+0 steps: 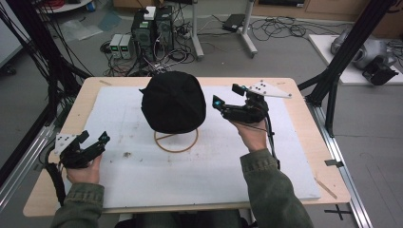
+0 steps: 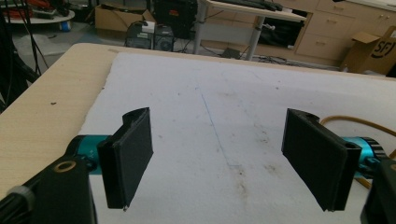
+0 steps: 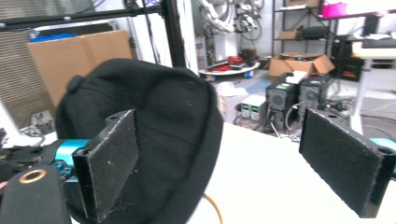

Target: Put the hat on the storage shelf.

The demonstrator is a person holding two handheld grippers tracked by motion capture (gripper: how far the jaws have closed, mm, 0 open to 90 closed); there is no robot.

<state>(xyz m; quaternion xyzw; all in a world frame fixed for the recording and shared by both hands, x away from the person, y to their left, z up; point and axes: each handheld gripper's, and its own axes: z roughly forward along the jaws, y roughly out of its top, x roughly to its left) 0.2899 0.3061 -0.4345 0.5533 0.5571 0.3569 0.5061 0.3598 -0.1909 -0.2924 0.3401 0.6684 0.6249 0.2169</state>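
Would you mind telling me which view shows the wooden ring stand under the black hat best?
The high view: the ring stand shows nearly whole beneath the black hat. The right gripper view catches a sliver; the left an arc.

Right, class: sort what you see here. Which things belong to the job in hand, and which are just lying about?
Part of the job:
- black hat, sitting on a wooden ring stand
- right tool, open, beside the hat
- left tool, open, at the table's near left

Just lying about:
- white mat
- computer boxes and cables on the floor
- cardboard box
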